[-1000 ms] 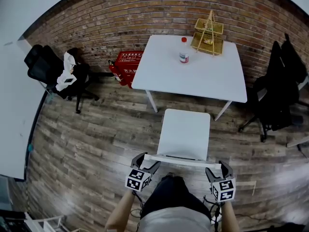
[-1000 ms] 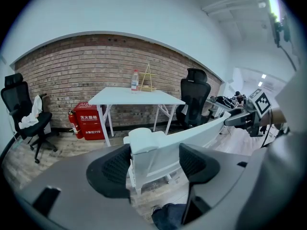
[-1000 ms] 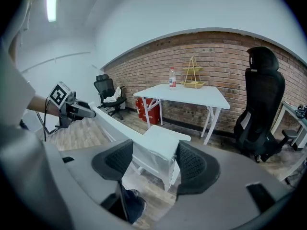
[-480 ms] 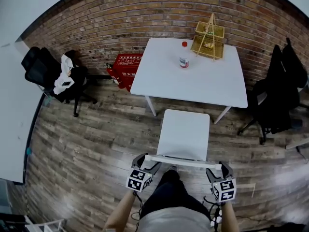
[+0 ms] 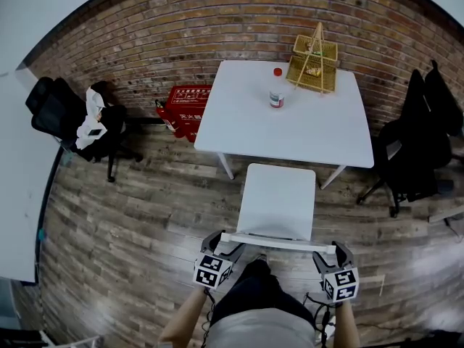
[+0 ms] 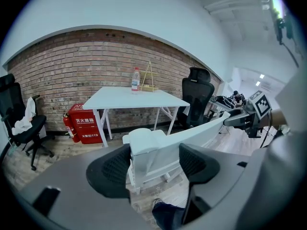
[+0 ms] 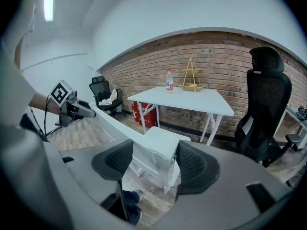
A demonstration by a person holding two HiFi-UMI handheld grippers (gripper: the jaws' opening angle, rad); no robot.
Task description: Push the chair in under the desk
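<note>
- Left gripper point(image 5: 223, 242): my jaws pinch the left end of the white chair's point(image 5: 278, 198) backrest rail, a pad on each side of the corner post.
- Right gripper point(image 5: 330, 251): jaws clamped on the right end of the same rail.
- Chair stands on the wood floor point(image 5: 130, 209), facing the white bench point(image 5: 290, 125). Seat front sits just at the bench's near edge; the rest of the seat is out in the open.
- Far side of the bench: red-capped bottle point(image 5: 276, 89), upright, with a wicker tiered basket point(image 5: 315, 56) near it, by the brick wall point(image 5: 217, 20).
- Red box point(image 5: 185, 107) on the floor left of the bench.
- Black office chair point(image 5: 72, 118) far left, second office chair point(image 5: 417, 136) right of the bench.
</note>
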